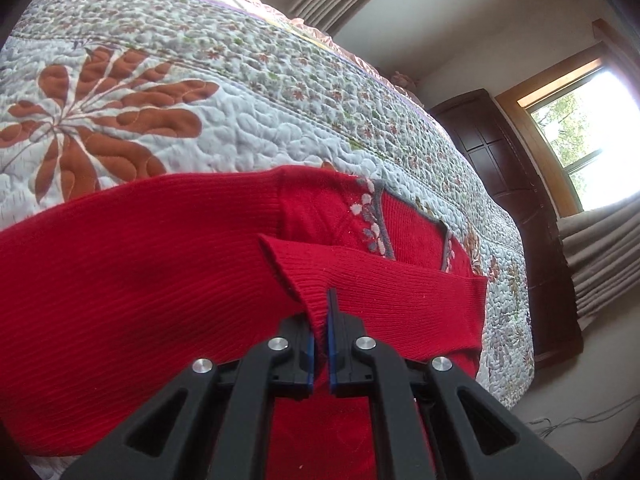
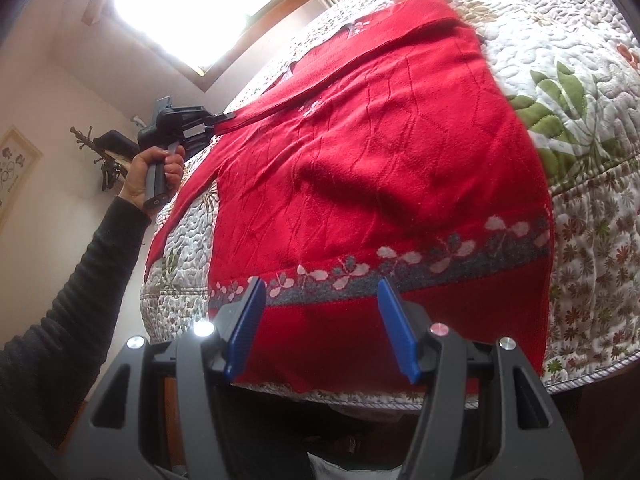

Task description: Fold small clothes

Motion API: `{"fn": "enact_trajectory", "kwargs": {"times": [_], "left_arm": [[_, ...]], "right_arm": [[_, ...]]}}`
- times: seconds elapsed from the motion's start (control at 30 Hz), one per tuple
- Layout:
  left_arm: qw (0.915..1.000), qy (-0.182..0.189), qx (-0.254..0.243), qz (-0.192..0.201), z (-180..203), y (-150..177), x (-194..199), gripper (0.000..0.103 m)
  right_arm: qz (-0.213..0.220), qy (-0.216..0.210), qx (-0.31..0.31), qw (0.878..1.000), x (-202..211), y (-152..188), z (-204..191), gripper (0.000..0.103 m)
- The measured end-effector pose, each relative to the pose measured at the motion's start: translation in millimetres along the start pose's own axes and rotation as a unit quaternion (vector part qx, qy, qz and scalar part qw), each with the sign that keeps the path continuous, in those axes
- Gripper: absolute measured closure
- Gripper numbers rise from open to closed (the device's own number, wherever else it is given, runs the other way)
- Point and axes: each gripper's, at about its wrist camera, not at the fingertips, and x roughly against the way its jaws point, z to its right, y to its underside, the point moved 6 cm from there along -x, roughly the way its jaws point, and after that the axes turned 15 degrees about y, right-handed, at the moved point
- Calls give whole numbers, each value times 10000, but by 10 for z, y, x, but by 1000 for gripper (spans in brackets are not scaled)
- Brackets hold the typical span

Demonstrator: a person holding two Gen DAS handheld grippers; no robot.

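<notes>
A red knitted sweater (image 2: 380, 168) with a grey floral band near its hem lies spread on a quilted bed (image 2: 560, 40). In the left wrist view my left gripper (image 1: 320, 312) is shut on the ribbed cuff (image 1: 304, 276) of a red sleeve, lifted over the sweater's body (image 1: 120, 280). The right wrist view shows that same left gripper (image 2: 216, 118) at the far left, held in a hand (image 2: 156, 172), pulling the sleeve taut. My right gripper (image 2: 320, 320) stands open just above the hem at the bed's near edge, with nothing between its blue pads (image 2: 248, 324).
The floral quilt (image 1: 200, 120) covers the whole bed. A dark wooden cabinet (image 1: 500, 168) and a bright window (image 1: 580, 140) with grey curtains stand beyond the bed. A dark sleeve (image 2: 80, 280) reaches in from the left. Cables lie on the floor (image 1: 580, 424).
</notes>
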Motion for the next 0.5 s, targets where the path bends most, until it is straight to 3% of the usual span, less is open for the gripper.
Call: {"fn": "enact_trajectory", "kwargs": {"times": [0.23, 0.33, 0.4, 0.5], "left_arm": [[9996, -123, 114, -227, -266, 108, -163, 97], [9975, -629, -147, 279, -241, 44, 34, 88], [9957, -606, -451, 538, -48, 54, 143, 86], [9961, -329, -763, 281, 203, 164, 5, 79]], "right_arm": [[-18, 24, -12, 10000, -33, 13, -25, 44], [-33, 46, -4, 10000, -26, 13, -20, 44], [-15, 50, 7, 10000, -17, 10, -32, 42], [-52, -12, 9, 10000, -54, 20, -73, 42]]}}
